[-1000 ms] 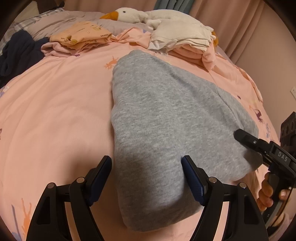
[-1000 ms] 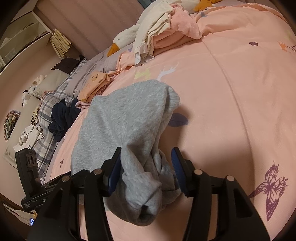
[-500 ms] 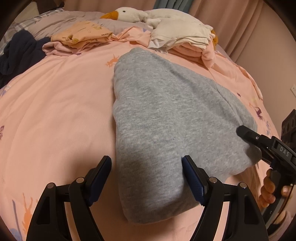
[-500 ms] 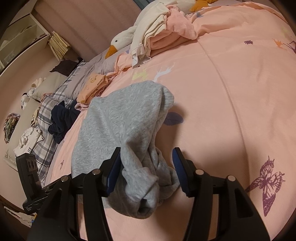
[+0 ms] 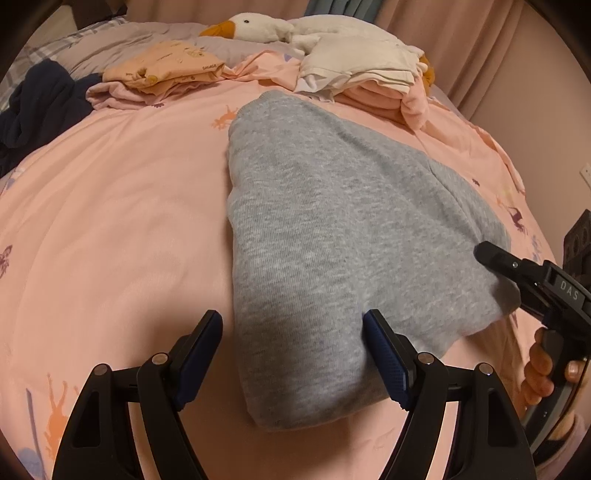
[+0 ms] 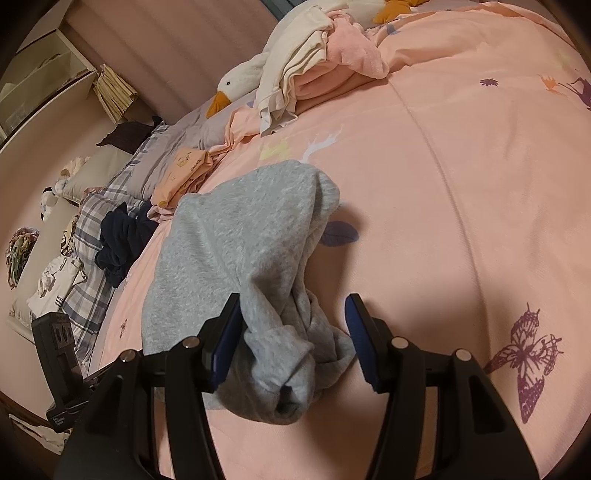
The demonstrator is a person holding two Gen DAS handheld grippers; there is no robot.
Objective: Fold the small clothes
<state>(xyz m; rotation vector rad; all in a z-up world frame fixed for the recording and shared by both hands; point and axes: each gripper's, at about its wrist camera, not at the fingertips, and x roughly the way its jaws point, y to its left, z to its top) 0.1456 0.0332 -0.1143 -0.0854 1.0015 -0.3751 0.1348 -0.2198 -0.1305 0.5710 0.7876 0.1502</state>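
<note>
left gripper [image 5: 293,356]: jaws open astride the grey garment [image 5: 332,236], not pinching
right gripper [image 6: 291,338]: jaws open around bunched cloth
risk: the loose bunch may spill and undo the fold

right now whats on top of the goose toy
Folded cream clothes lie over the goose toy, above pink ones. Only its head and an orange foot show; its body is covered.

Warm, dim indoor light tinted both views pinkish-orange. Soft shadows fell on the bed [image 5: 110,229] under the grey garment [image 6: 240,251] and beneath each gripper. Fisheye distortion bulged the bed and blackened the corners. Focus was fairly sharp, without glare; the edges were slightly smeared.
</note>
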